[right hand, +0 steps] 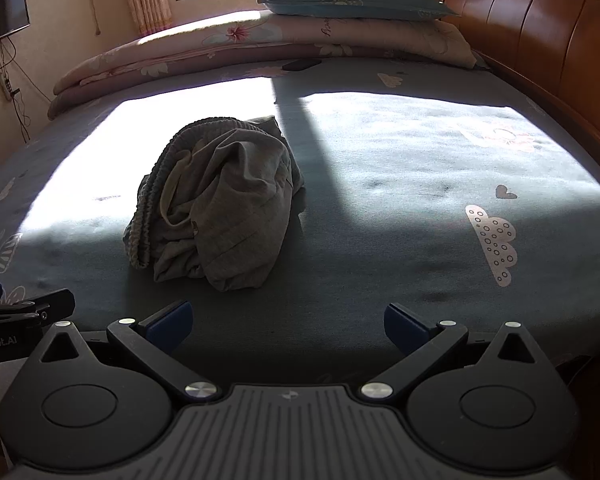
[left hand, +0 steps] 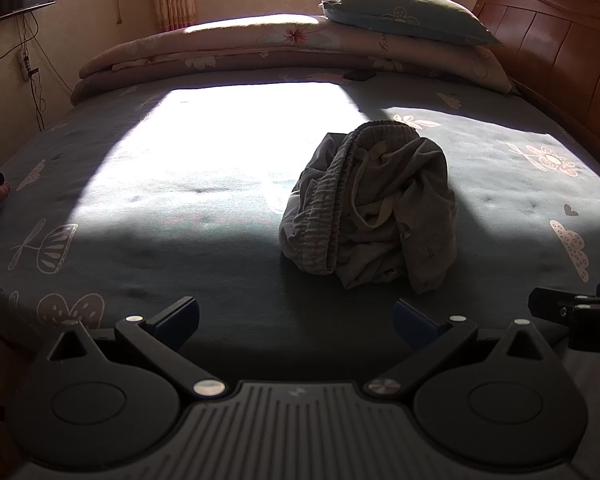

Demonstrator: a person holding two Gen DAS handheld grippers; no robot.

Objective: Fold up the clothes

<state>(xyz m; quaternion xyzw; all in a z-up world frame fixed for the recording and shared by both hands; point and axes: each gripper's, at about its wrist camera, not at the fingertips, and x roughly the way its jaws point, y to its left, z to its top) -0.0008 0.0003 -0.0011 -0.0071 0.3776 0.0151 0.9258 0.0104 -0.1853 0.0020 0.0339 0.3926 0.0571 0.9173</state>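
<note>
Left wrist: left tool (left hand: 296, 322) wide open, empty

You had a bed (left hand: 148, 216) before you, covered in a dark blue-grey sheet (right hand: 400, 208) printed with pale flowers, clouds and small hearts. A bright patch of sunlight fell across its middle, split by 1 dark band of shadow in the right wrist view. On the sheet a grey garment (left hand: 372, 204) sat bunched in a crumpled heap, its ribbed elastic waistband and a pale drawstring showing on the side toward you. Along the far edge a folded pink floral quilt (left hand: 260, 52) lay on the bed, and just in front of it a small dark flat object (right hand: 302, 64) rested on the sheet.
</note>
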